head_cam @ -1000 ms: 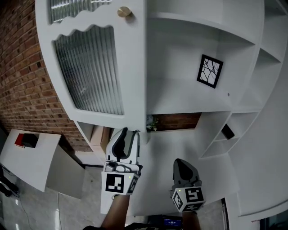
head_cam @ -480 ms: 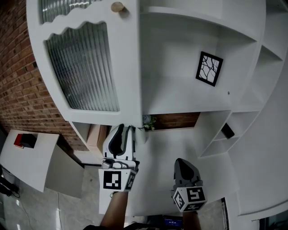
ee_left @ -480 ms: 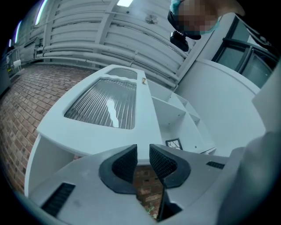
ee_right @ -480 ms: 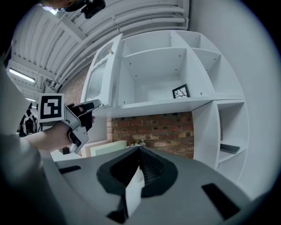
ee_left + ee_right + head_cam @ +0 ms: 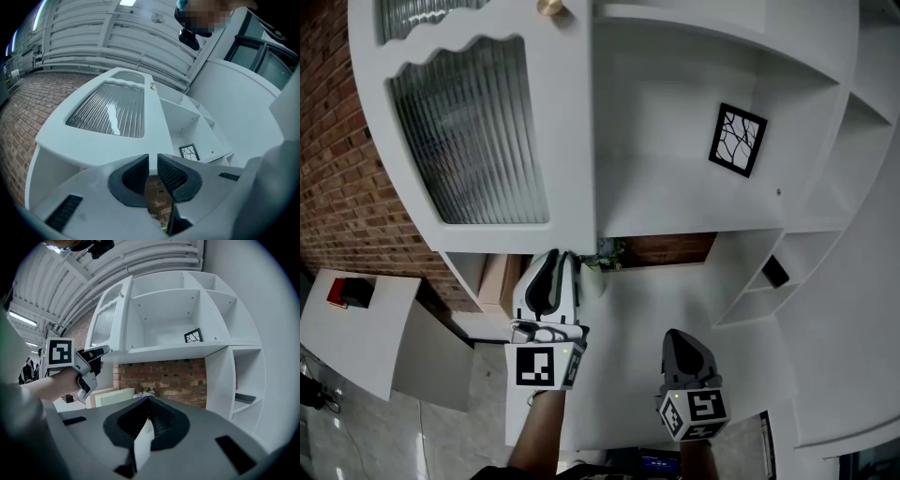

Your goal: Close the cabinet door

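Cabinet door [image 5: 487,141] stands open; its lower edge is just above the left gripper [image 5: 558,262] tips, near the door's free corner. Left gripper jaws have just been closing, now a thin slit apart w/ nothing btw the pads. Right gripper [image 5: 678,339] is low, well apart from the door, jaws together, empty.

A framed picture [image 5: 738,140] stands on a shelf [image 5: 694,223]. Beneath, a small plant [image 5: 605,254] sits before a brick wall [image 5: 337,187]. A red-and-black item [image 5: 352,292] lies on a white counter [image 5: 366,342].
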Tool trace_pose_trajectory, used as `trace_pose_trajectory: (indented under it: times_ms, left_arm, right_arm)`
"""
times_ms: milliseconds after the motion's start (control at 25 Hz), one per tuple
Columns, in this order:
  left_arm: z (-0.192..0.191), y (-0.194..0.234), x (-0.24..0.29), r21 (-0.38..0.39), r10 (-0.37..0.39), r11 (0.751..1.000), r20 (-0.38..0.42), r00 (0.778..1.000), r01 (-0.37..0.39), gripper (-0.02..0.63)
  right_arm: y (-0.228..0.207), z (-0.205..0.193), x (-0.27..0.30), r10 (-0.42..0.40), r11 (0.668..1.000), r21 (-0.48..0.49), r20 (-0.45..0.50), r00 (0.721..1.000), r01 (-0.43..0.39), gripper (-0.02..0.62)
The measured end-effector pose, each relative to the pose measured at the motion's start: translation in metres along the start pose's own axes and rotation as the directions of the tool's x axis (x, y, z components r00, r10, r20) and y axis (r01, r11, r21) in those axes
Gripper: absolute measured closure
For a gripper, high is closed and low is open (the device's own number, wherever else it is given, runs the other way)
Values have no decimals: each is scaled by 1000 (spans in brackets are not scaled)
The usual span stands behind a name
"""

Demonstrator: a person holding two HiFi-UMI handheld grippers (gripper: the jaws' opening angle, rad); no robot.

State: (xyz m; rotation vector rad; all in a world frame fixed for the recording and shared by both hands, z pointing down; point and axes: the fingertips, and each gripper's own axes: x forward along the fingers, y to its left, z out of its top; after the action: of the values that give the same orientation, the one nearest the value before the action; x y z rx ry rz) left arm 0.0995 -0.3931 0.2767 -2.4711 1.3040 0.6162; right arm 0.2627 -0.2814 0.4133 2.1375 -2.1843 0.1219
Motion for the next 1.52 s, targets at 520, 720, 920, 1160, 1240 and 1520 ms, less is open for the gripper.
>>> trace_pose_trajectory:
  times_ms: [520,720,920,1160,1240,1520]
  left_arm:
    - [5,0,-30,-18,-32,999,-71,997,31,546]
    - [-2,2,-77,-41,-74,997,-175,982,68,568]
    - [-13,7,-126,-116,-145,986,-267,953,117,589]
    - [-16,24,-176,-153,-125,985,-322,938,78,589]
    - [-13,23,-185,-179,-134,981,-327,935,78,589]
    - [4,18,-197,-157,-158,981,-314,936,113,590]
  right_arm:
    - [22,4,-21,-16,1000,1,11,1000,16,587]
    - [54,4,-33,9,1000,-19,9,1000,-9,587]
    - [93,6,-47,37,998,-48,12,999,-36,587]
    - [124,4,-62,33,998,-62,31,999,-31,587]
    - [130,6,-67,35,997,-64,38,999,-33,587]
    - [147,16,-77,48,996,-76,66,997,-43,587]
